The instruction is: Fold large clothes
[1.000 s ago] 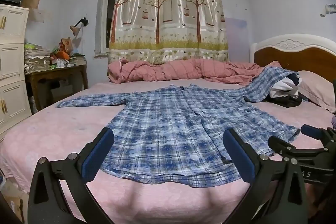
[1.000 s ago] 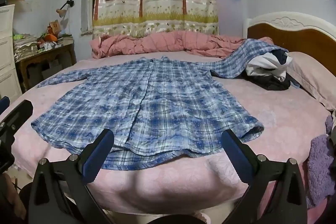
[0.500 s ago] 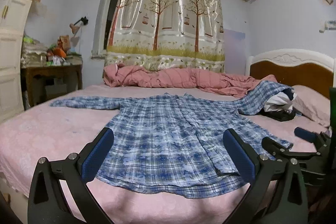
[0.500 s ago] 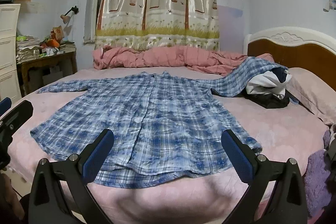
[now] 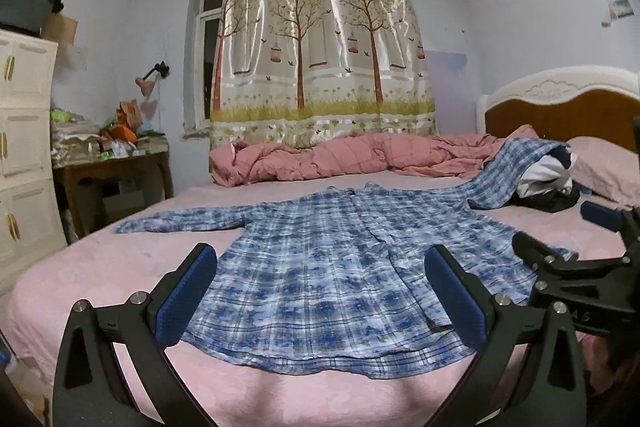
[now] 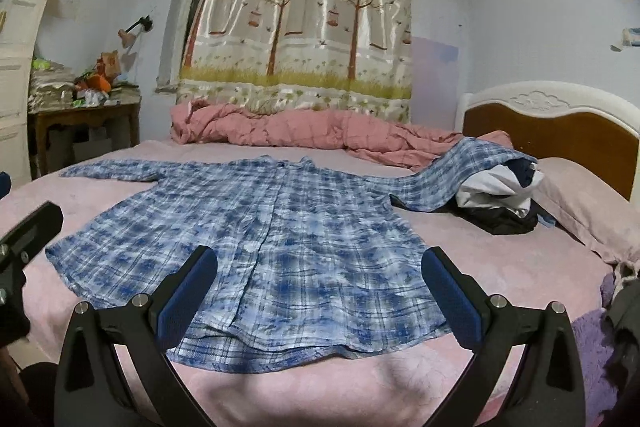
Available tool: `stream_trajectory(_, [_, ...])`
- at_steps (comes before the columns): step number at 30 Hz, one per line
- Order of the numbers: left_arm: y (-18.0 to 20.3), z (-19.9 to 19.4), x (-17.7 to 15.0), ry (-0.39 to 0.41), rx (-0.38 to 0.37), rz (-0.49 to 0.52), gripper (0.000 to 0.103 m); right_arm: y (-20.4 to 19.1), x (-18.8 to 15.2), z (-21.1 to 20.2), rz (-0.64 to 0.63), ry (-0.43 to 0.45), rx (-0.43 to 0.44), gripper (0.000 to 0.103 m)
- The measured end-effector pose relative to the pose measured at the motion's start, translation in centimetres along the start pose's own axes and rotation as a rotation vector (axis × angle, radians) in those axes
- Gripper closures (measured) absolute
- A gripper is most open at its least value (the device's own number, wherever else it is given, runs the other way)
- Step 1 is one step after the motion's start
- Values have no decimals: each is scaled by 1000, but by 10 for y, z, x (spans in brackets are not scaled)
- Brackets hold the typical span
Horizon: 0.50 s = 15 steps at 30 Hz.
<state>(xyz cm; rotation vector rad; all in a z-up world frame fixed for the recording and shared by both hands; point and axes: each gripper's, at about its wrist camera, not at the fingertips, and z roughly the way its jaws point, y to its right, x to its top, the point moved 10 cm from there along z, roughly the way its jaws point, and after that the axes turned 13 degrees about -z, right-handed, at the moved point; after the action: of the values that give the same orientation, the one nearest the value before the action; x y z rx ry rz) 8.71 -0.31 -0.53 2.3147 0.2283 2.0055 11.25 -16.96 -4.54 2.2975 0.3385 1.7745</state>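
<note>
1. Location type: bedroom in a home.
2. Evidence: bed [image 6: 520, 267] with headboard [image 6: 560, 123], pillow [image 6: 584, 195] and rumpled quilt [image 6: 304, 135].
3. Further evidence: curtained window [image 5: 320, 59], white cabinet [image 5: 24, 147], cluttered table [image 5: 116, 163].

Pale blue walls, tree-print curtain [image 5: 320, 67] over the window dead ahead; white cupboard [image 5: 24, 147] and cluttered wooden table [image 5: 116, 167] left, headboard [image 5: 560, 103] right.
</note>
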Motion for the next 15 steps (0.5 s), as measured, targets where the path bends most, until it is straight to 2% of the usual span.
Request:
stream_trajectory(8, [-7,3,0,3,46,-11,0,3,-2,-5,-9,5,-8,0])
stream_trajectory(15, [-17,6,0,-9,52,-32,0,6,-5,-3,4,-10,-9,0])
